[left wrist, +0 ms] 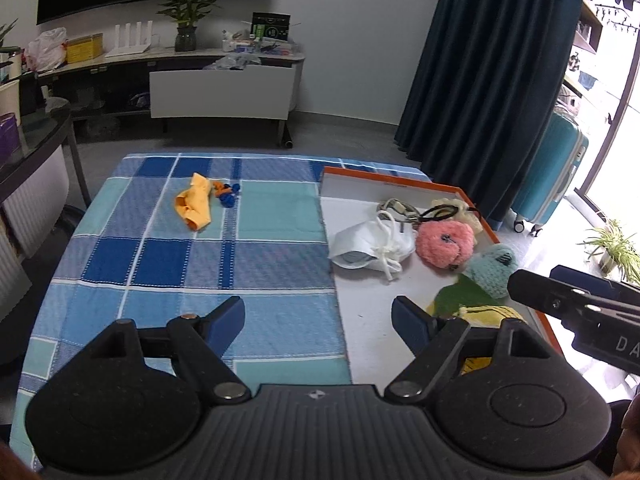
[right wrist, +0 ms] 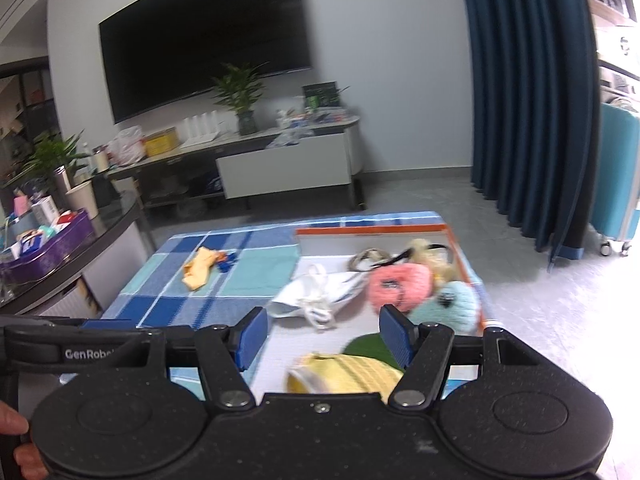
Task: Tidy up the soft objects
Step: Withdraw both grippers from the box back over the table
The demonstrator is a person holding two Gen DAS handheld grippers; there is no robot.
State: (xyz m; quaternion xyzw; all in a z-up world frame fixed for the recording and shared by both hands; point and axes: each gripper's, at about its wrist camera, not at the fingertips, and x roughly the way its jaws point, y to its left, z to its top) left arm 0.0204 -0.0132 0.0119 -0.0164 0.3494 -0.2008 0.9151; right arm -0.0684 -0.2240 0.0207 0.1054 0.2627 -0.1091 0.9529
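1. Left gripper, in the left wrist view, hovers with its blue-padded fingers spread wide and nothing between them, above a bench covered by a blue checked cloth. On the cloth's far side lie an orange fabric piece and a small blue item just beside it. An orange-rimmed tray on the right holds a white pouch, a pink plush, a pale blue plush and a yellow plush. Behind stand a television, a potted plant and a dark blue curtain.

2. Right gripper, in the right wrist view, is likewise spread and empty, above the tray's near end, where the yellow plush lies. This view is blurred.
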